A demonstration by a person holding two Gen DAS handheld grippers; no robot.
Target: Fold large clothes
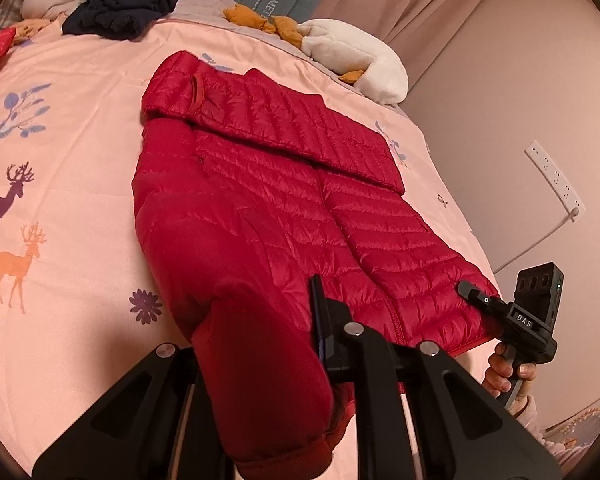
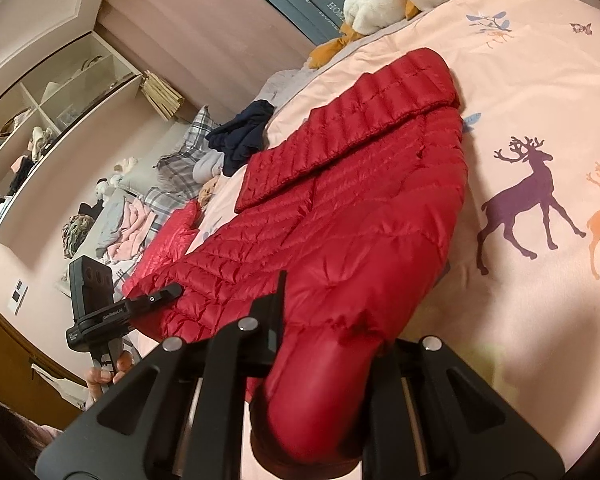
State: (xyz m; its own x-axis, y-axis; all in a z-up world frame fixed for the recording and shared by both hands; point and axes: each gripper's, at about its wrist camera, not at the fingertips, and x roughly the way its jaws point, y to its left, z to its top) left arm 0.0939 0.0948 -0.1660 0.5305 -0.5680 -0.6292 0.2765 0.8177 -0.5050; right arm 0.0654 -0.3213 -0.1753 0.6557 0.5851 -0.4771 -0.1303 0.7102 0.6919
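Gripping the bottom hem of the red down jacket [image 1: 284,184] at its two near corners, the left claw [image 1: 316,364] and right claw [image 2: 320,360] are each clamped shut on bunched fabric. The jacket lies flat on the pink bed [image 1: 80,152], sleeve folded across the chest. To fold well, carry both corners level toward the collar, keeping the hem taut.

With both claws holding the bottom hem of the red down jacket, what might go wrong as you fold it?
1. The red down jacket is slick and puffy; its hem could slip from the left claw or the right claw.
2. The sleeve folded across the chest lies loose and may slide off when the hem swings over.
3. Uneven lifting could skew the fold.
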